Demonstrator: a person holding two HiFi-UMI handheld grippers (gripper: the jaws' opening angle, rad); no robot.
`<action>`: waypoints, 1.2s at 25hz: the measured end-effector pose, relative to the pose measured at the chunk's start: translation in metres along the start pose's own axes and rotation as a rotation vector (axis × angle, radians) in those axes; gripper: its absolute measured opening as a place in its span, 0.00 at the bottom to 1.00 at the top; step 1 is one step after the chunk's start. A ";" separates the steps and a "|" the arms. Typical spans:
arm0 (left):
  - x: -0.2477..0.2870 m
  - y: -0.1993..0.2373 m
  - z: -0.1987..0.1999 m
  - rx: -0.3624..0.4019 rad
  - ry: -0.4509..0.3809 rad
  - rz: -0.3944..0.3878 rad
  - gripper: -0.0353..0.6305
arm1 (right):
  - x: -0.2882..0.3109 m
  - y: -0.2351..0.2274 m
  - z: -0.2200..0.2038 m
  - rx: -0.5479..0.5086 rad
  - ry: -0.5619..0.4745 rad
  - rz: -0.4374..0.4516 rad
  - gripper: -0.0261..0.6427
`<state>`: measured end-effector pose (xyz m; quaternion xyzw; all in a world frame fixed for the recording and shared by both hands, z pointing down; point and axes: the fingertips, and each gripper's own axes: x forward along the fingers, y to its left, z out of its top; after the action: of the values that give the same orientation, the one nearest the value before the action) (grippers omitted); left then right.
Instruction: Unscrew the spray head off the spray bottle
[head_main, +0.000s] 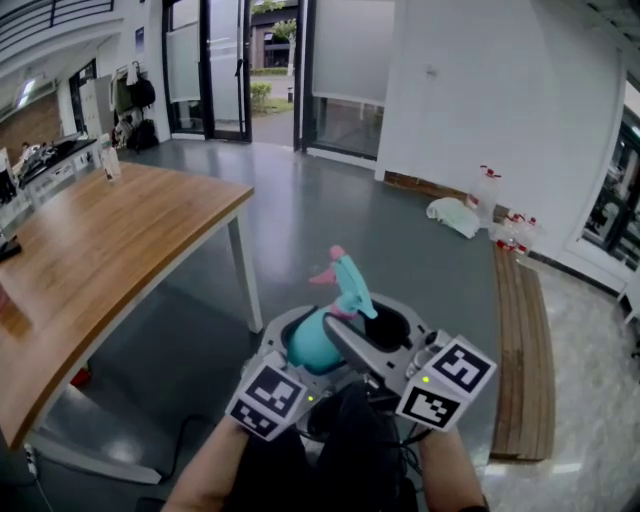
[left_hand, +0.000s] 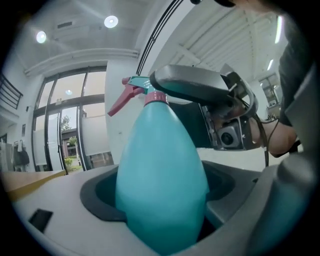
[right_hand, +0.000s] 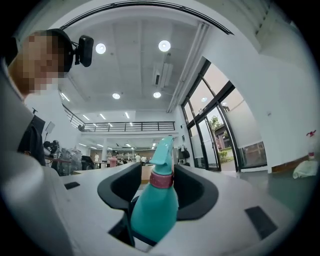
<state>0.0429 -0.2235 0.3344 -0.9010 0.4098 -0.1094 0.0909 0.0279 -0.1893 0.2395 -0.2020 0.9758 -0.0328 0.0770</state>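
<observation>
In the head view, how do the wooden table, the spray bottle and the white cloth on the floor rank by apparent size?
1. wooden table
2. spray bottle, near the camera
3. white cloth, far off, so its true size is unsure

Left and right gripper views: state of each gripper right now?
Left gripper: closed on the body of the teal egg-shaped plastic spray bottle.
Right gripper: apparently closed on the teal spray head, near its pink collar.
</observation>
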 end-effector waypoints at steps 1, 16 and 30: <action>0.000 0.000 -0.001 0.004 0.006 0.005 0.71 | 0.000 -0.001 -0.001 0.005 -0.002 -0.003 0.34; -0.015 -0.043 -0.012 -0.128 -0.048 -0.420 0.71 | -0.013 0.011 -0.020 0.046 -0.023 0.350 0.25; -0.020 -0.028 -0.016 -0.177 -0.094 -0.373 0.71 | -0.009 0.013 -0.023 0.053 -0.056 0.366 0.36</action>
<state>0.0458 -0.1912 0.3546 -0.9698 0.2393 -0.0456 0.0087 0.0272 -0.1733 0.2625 -0.0199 0.9925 -0.0384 0.1140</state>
